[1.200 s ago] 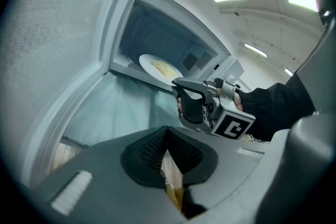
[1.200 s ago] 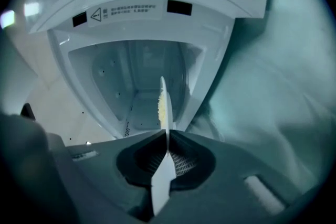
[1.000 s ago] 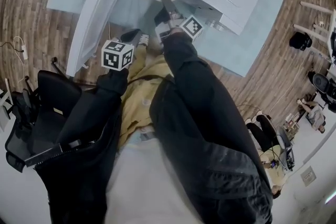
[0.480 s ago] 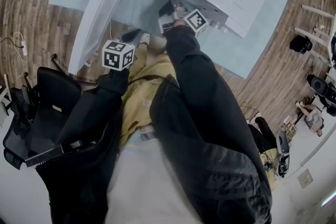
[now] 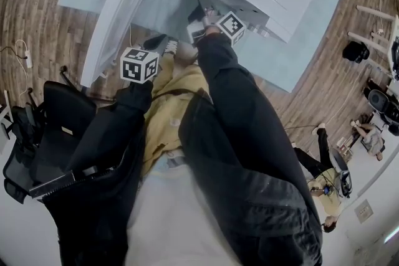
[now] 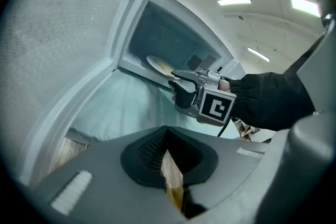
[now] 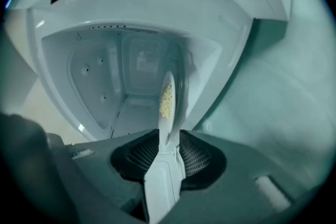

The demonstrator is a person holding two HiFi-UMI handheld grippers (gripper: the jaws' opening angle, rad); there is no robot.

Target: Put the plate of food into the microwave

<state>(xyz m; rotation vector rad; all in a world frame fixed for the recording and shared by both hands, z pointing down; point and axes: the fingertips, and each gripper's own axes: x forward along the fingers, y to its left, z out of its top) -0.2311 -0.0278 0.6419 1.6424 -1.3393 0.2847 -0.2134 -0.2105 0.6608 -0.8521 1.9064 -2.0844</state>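
The right tongs (image 7: 169,152) have just been opening off the plate (image 7: 167,97) rim between them, as it apparently rests inside the microwave (image 7: 105,86); the left tongs (image 6: 167,136) idle closed, empty.

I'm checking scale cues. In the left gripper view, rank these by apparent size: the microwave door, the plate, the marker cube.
1. microwave door, by far the largest.
2. marker cube.
3. plate, a thin sliver seen at a slant.
The cube is nearer the camera, so the order of 2 and 3 is unsure.

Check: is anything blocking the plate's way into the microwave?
Nothing visible. The door stands open, the cavity looks bare, and the plate reaches into it between the jaws of the right gripper, which have just been opening.
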